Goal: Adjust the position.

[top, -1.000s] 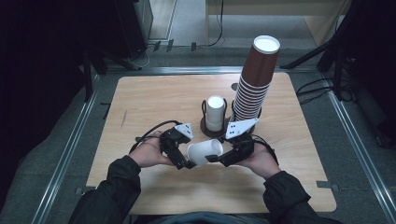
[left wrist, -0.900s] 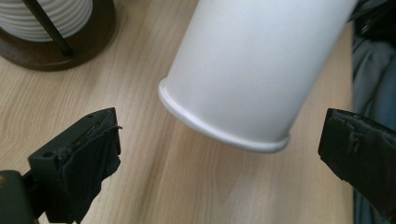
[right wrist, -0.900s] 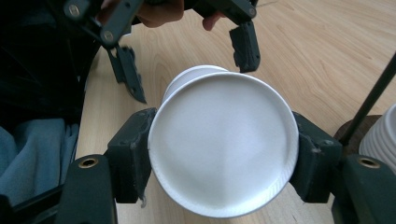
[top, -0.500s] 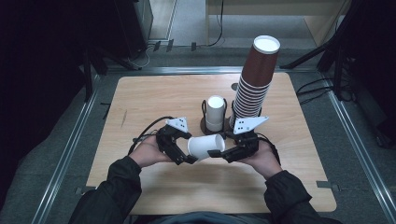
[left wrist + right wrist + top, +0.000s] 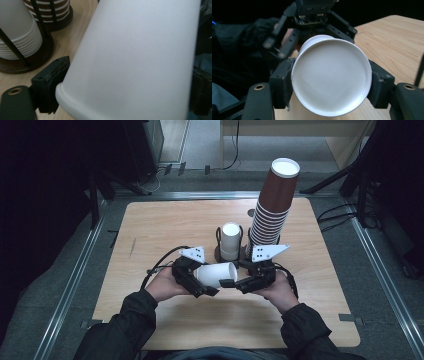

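A white paper cup (image 5: 215, 274) lies on its side just above the wooden table (image 5: 160, 230), held between my two grippers. My left gripper (image 5: 202, 282) has just been closing its jaws, and its pads (image 5: 50, 82) now press the cup (image 5: 140, 50) from both sides. My right gripper (image 5: 233, 274) is shut on the cup's other end. In the right gripper view the cup's round end (image 5: 332, 75) faces the camera, squeezed between the two black pads (image 5: 283, 82), with the left gripper (image 5: 317, 15) behind it.
Just beyond the hands, a short stack of white cups (image 5: 230, 240) stands in a dark wire holder. A tall stack of brown cups (image 5: 272, 210) rises to its right. Both stacks show in the left gripper view, white (image 5: 17, 27) and brown (image 5: 53, 10).
Both hands and the cup have shifted a little away from the person. The left gripper's jaws have closed in on the cup.
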`<state>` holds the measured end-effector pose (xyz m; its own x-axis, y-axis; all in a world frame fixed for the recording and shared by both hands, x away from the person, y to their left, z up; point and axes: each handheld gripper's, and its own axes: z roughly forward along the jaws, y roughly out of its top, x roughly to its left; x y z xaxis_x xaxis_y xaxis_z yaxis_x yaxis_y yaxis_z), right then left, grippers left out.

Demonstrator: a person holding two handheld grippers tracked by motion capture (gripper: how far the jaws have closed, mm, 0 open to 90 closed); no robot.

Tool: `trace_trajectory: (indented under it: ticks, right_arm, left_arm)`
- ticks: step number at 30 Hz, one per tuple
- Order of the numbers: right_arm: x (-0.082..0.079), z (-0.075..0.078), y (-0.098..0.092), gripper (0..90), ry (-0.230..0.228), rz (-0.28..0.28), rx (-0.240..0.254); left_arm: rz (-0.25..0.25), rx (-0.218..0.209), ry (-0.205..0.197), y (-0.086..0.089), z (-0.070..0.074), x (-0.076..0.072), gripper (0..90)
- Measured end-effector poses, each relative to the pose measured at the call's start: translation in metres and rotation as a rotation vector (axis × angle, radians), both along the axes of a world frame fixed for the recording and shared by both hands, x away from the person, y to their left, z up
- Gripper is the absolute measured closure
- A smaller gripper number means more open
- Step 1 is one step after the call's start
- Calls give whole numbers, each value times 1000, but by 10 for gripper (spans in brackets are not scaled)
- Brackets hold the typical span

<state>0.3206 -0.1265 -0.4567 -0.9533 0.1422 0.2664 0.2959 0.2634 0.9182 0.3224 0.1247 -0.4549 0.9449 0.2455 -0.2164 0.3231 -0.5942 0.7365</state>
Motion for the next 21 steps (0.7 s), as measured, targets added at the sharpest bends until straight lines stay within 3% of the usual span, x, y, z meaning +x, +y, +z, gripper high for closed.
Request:
trace_trajectory:
  ticks: [8,13,21]
  right_arm:
    - [1,0,0,331,25,3,38]
    - [0,-1,1,330,14,-1,10]
    - [-1,-1,2,251,12,6,-23]
  left_arm:
    - [-9,-36,-4,3,3,0,175]
    - [-13,-12,-17,2,2,0,195]
    - [2,-25,-1,9,7,1,201]
